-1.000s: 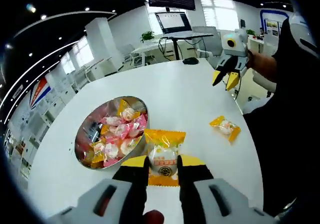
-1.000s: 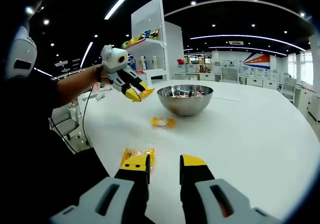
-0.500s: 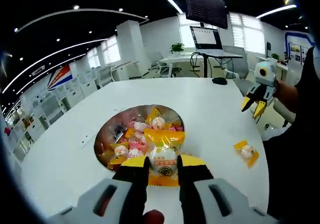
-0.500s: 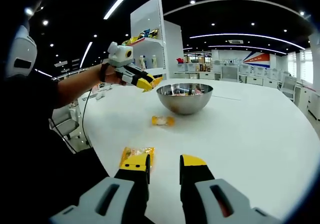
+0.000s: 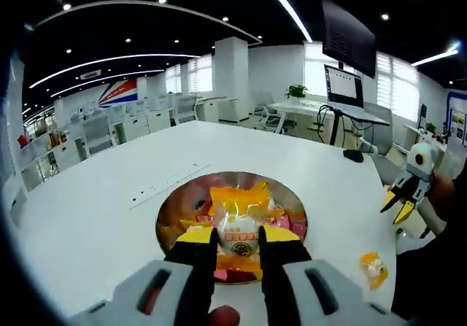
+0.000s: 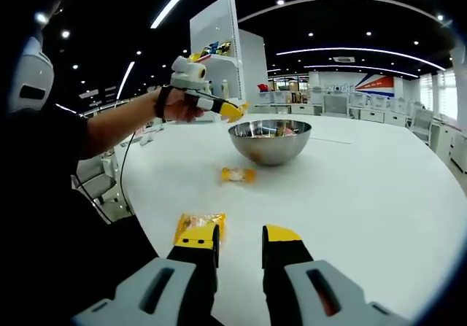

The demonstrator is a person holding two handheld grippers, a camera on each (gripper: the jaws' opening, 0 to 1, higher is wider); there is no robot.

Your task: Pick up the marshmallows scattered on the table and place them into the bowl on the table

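The left gripper (image 5: 237, 240) hung over the bowl (image 5: 177, 202), jaws clamped on a wrapped marshmallow (image 5: 238, 230); many lay inside already. The right gripper (image 6: 241, 240), jaws apart, waited by a packet (image 6: 198, 225) at the bench's near edge; another packet (image 6: 238, 174) lay beside the bowl.

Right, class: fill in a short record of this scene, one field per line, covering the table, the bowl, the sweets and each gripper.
table: white table
bowl: metal bowl, holding wrapped sweets
left gripper: left gripper shut on an orange-wrapped marshmallow, over the bowl
right gripper: right gripper open, low over the table
loose packets: one packet near the bowl, another packet by the right gripper
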